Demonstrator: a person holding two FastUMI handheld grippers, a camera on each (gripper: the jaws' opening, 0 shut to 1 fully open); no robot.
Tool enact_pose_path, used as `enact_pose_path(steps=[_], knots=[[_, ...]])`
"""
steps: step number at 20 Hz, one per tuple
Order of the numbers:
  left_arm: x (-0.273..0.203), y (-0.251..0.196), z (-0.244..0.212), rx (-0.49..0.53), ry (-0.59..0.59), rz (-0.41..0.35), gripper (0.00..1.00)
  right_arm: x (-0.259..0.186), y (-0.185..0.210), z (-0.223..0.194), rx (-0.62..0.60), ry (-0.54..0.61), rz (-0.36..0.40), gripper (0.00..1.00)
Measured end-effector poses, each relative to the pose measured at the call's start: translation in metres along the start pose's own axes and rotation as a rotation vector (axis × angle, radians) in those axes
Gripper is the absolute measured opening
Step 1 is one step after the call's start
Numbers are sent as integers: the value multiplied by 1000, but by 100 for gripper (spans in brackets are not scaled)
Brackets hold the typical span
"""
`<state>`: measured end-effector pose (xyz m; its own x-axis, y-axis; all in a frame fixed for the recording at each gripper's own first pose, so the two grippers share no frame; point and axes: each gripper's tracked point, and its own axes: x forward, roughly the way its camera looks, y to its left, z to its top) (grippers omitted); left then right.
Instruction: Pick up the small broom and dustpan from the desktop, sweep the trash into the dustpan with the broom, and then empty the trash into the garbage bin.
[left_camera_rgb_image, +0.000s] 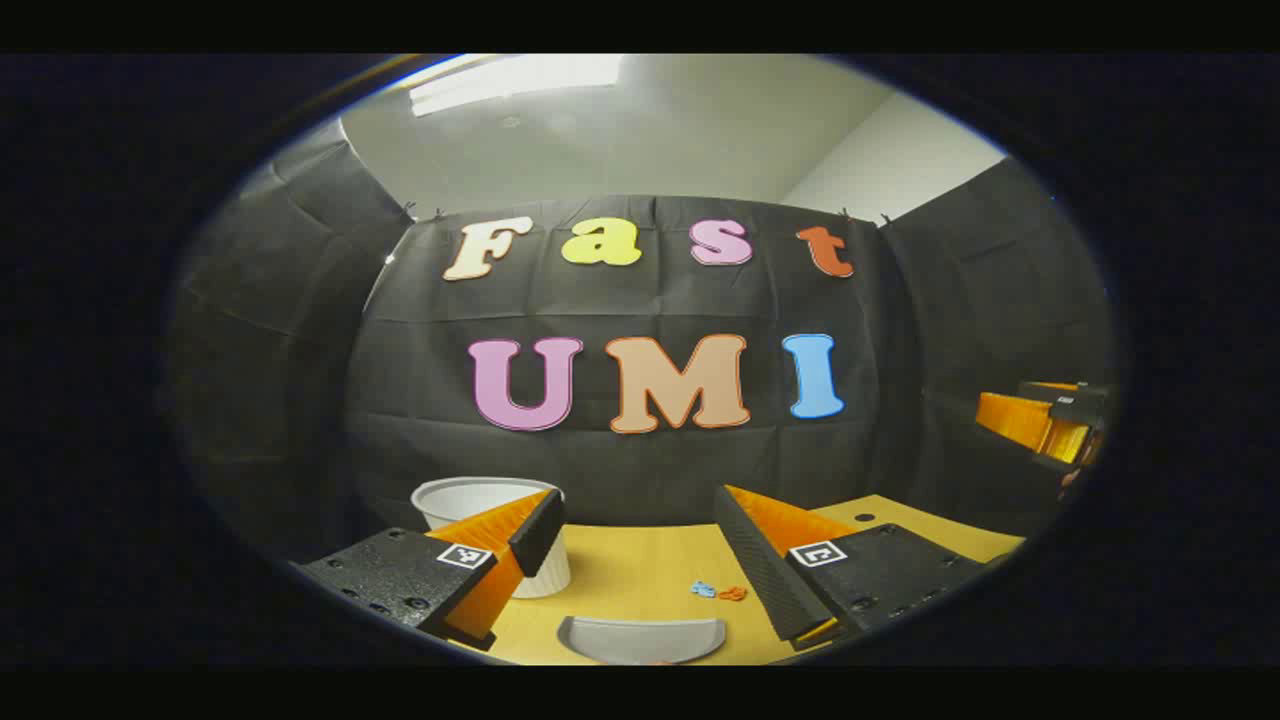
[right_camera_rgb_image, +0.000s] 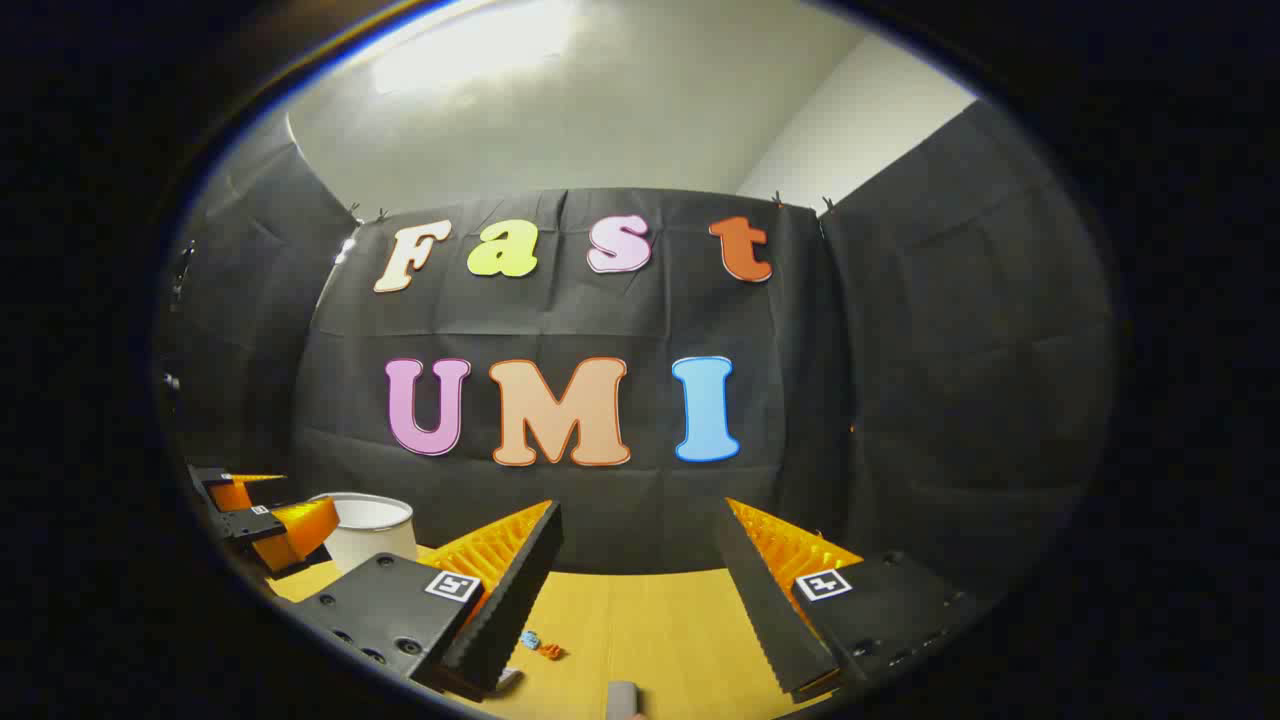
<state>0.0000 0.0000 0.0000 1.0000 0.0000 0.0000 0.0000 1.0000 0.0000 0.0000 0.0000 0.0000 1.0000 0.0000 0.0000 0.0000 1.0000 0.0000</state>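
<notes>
A grey dustpan (left_camera_rgb_image: 640, 640) lies on the wooden desktop (left_camera_rgb_image: 640, 570), low between the fingers of my left gripper (left_camera_rgb_image: 638, 500), which hangs open above it holding nothing. Small blue and orange trash bits (left_camera_rgb_image: 718, 591) lie just beyond the dustpan, near the right finger. A white ribbed garbage bin (left_camera_rgb_image: 480, 498) stands behind the left finger. In the right gripper view, my right gripper (right_camera_rgb_image: 640, 508) is open over the desktop (right_camera_rgb_image: 650, 620). The trash bits (right_camera_rgb_image: 540, 646) lie by its left finger, and a grey rounded end (right_camera_rgb_image: 622, 697), perhaps the broom's handle, pokes in at the bottom edge.
The garbage bin (right_camera_rgb_image: 370, 530) sits at the left in the right gripper view, with the left gripper (right_camera_rgb_image: 300, 497) beside it. The right gripper (left_camera_rgb_image: 1010, 415) hovers at the far right of the left gripper view. Black cloth walls close in the desk's back and sides.
</notes>
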Motion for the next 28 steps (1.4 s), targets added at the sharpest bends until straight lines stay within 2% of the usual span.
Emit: enact_pose_path(steps=[3,6,28], knots=[[2,-4,-5,-27,22,4,92,3,-10,-3,26,17,-8,98],[3,-4,-5,-9,23,19,92,7,-27,-6,-48,16,-57,98],[-7,-8,2,62,-4,34,92,3,-16,-9,-88,53,12,99]])
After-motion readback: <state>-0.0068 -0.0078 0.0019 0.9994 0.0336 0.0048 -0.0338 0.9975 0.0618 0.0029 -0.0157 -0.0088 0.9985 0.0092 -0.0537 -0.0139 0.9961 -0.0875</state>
